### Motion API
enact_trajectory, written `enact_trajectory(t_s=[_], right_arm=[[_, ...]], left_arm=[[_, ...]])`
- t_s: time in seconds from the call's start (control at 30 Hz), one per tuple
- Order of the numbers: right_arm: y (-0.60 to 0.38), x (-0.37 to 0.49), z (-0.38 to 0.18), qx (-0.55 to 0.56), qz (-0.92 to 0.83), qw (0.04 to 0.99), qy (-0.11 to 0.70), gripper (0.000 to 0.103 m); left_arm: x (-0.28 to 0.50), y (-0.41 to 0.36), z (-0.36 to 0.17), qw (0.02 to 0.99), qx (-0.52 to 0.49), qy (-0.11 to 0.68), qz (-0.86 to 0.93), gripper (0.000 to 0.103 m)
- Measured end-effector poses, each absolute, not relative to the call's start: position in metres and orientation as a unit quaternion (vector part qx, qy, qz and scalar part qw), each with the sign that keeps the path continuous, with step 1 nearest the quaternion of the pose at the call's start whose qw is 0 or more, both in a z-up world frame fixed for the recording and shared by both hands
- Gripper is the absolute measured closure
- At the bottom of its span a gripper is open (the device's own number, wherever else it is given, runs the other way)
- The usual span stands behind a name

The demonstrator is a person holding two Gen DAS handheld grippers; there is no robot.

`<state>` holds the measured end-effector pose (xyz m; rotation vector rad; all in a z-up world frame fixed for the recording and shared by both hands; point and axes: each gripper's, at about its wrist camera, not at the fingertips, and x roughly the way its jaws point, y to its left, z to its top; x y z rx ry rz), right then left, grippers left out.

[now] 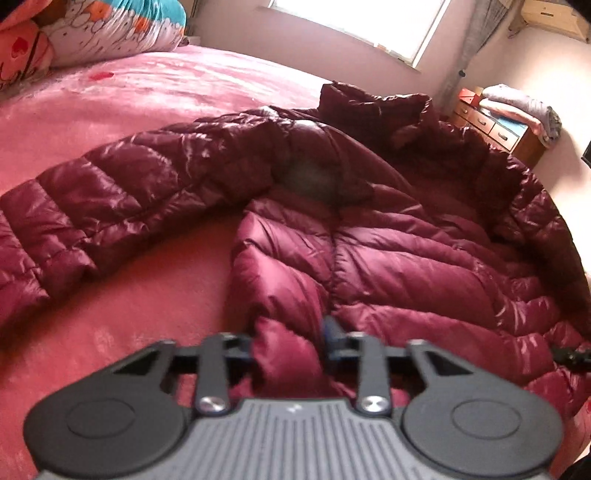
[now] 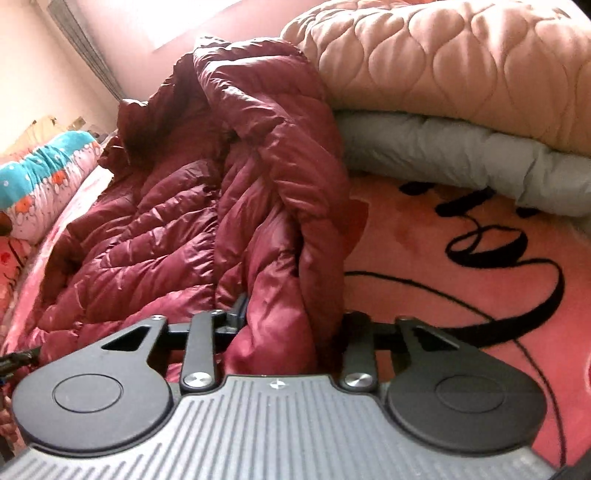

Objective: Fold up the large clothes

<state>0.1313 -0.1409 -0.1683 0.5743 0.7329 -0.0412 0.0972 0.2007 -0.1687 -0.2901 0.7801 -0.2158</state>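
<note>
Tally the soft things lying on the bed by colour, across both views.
Maroon: 1, the puffer jacket
Peach: 1, the quilted blanket
Grey: 1, the padded roll under the blanket
Patterned teal and white: 1, the duvet
Total: 4

No legible text, label, brand or number appears in either view. Black cursive strokes [image 2: 491, 243] run across the pink blanket [image 2: 424, 236] in the right wrist view, but they cannot be read as letters.
</note>
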Motion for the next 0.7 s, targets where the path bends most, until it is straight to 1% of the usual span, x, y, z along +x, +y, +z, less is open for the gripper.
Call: enact_trajectory(t_s=[0.07, 0.17, 0.3, 0.43, 0.6, 0.7], right_arm=[[-0.143, 0.122, -0.162, 0.297, -0.015, 0.889, 0.348, 0.078], [-0.147, 0.109, -0.152, 0.333, 0.0, 0.882, 0.335, 0.082], [-0.146, 0.097, -0.136, 0.377, 0.033, 0.87, 0.317, 0.085], [-0.135, 0.086, -0.116, 0.384, 0.069, 0.87, 0.301, 0.085], [-0.117, 0.068, -0.09, 0.389, 0.12, 0.868, 0.284, 0.085], [-0.109, 0.059, -0.084, 0.397, 0.145, 0.859, 0.289, 0.085]], left_arm=[[0.092, 0.198, -0.162, 0.912, -0.143, 0.372, -0.1, 0.089], [0.079, 0.196, -0.146, 0.919, -0.155, 0.352, -0.088, 0.092], [0.064, 0.205, -0.114, 0.929, -0.18, 0.312, -0.084, 0.092], [0.038, 0.213, -0.078, 0.942, -0.184, 0.267, -0.09, 0.092], [0.0, 0.221, -0.047, 0.949, -0.179, 0.242, -0.095, 0.093], [-0.02, 0.227, -0.04, 0.95, -0.181, 0.239, -0.091, 0.093]])
